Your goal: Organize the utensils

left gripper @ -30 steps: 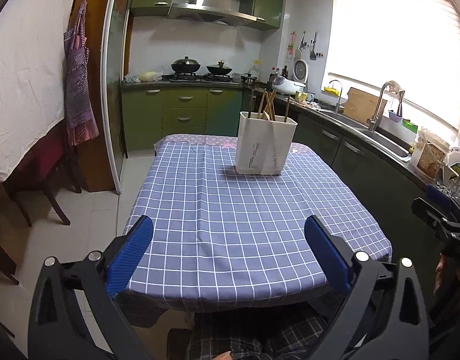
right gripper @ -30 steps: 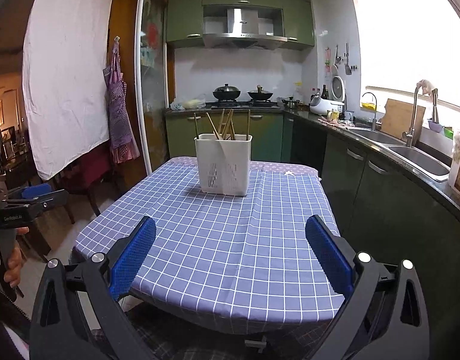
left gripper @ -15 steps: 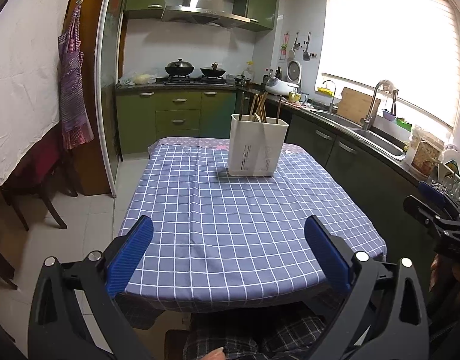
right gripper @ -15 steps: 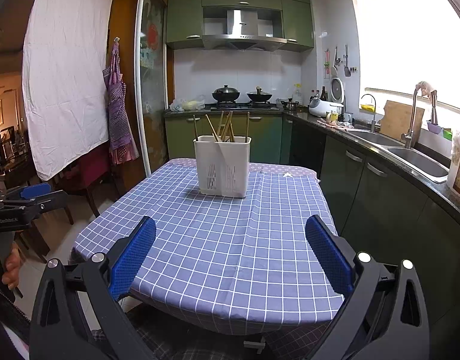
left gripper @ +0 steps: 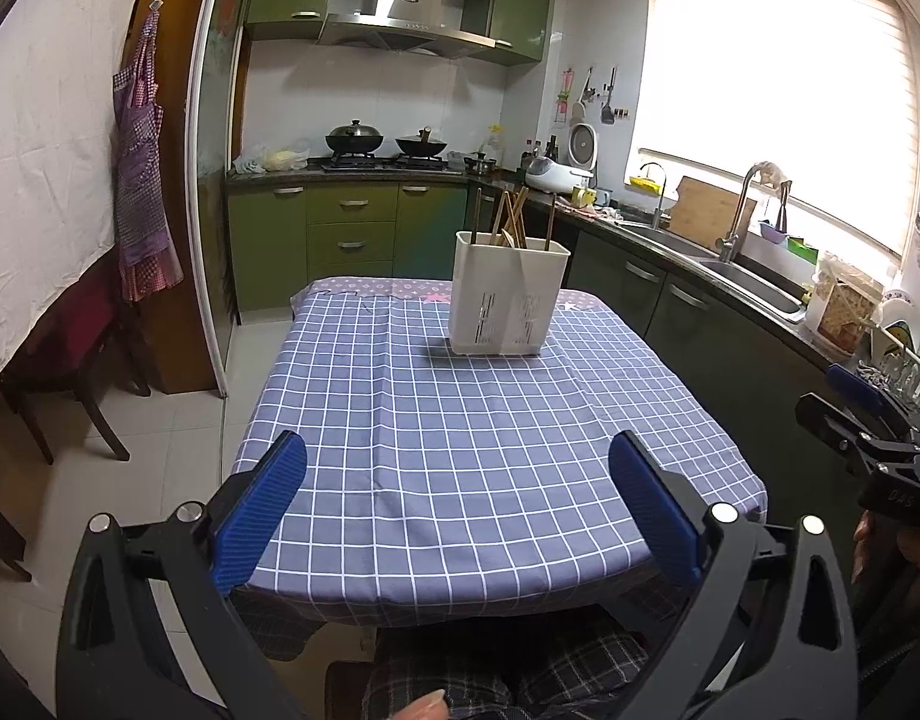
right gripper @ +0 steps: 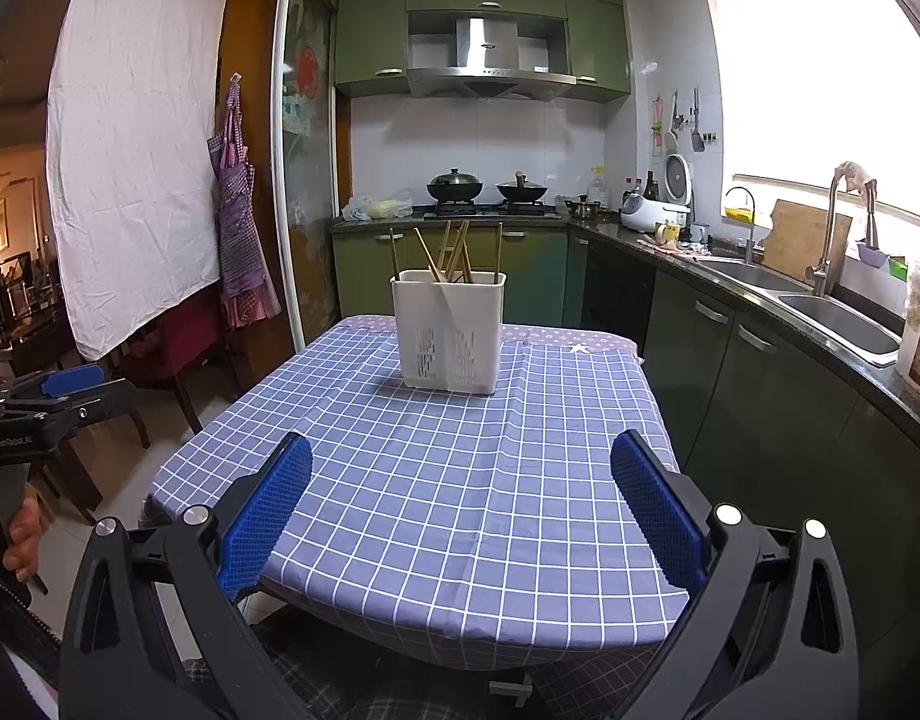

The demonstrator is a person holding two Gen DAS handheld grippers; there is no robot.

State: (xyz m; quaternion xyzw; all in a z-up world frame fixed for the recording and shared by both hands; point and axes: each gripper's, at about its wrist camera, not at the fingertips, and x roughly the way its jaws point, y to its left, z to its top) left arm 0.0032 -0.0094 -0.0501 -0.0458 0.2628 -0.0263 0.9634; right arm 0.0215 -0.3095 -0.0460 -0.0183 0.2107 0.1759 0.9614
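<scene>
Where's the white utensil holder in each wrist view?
Left wrist view: white utensil holder stands upper centre, slightly right, at the far end of the checked tablecloth.
Right wrist view: white utensil holder sits centre, just left of middle, same far end of the tablecloth.
Shared landmark: the range hood above and behind it.

Ahead of my tools: bare checked tabletop point(left gripper: 460, 450); sole obstacle, white chopstick holder point(left gripper: 508, 300) at far end.
</scene>
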